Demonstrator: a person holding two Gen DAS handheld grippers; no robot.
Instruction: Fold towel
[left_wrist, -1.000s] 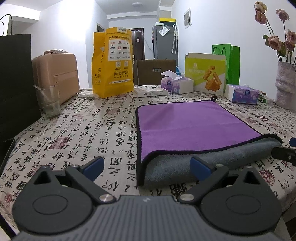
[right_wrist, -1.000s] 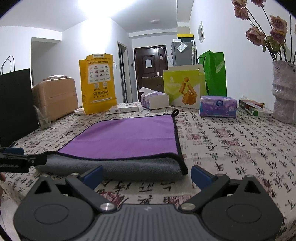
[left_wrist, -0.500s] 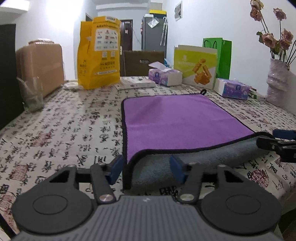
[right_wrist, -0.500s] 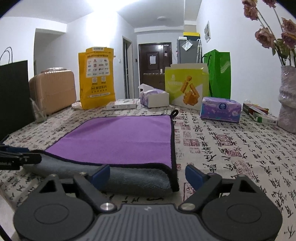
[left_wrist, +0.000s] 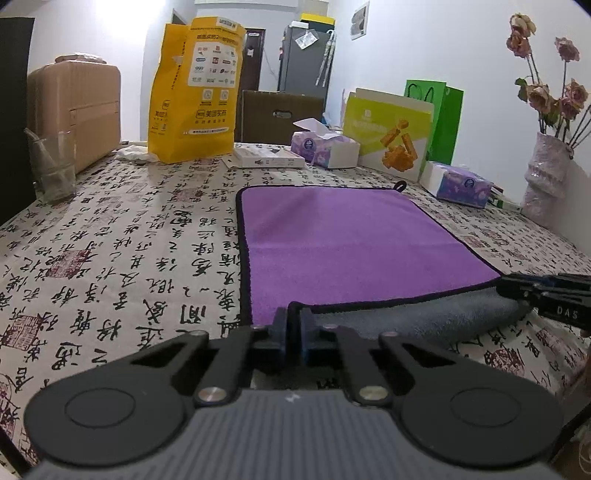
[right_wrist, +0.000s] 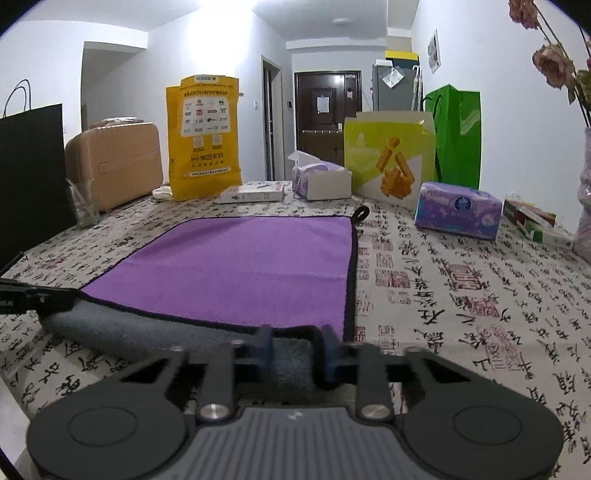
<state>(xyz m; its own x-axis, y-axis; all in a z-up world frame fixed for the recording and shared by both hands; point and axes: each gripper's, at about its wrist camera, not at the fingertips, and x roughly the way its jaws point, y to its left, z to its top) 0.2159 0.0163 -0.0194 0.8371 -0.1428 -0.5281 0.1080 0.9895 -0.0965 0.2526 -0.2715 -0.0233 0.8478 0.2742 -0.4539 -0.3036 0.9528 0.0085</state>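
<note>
A purple towel (left_wrist: 343, 240) with a grey underside and black trim lies flat on the table, its near edge rolled up showing grey. It also shows in the right wrist view (right_wrist: 243, 266). My left gripper (left_wrist: 294, 332) is shut on the towel's near left corner. My right gripper (right_wrist: 295, 350) is at the near right corner, jaws narrowed around the grey fold with a gap still between them. Each gripper's tip shows at the edge of the other's view: the right gripper (left_wrist: 546, 295) and the left gripper (right_wrist: 33, 297).
A calligraphy-print tablecloth (left_wrist: 110, 236) covers the table. At the back stand a yellow bag (left_wrist: 195, 88), tissue boxes (left_wrist: 325, 147), a snack box (left_wrist: 391, 133), a green bag (left_wrist: 443, 118). A glass (left_wrist: 53, 170) and suitcase (left_wrist: 77, 110) are left, a flower vase (left_wrist: 543, 177) right.
Both grippers moved forward onto the towel's near corners. The left jaws closed fully on the left corner; the right jaws narrowed around the right corner.
</note>
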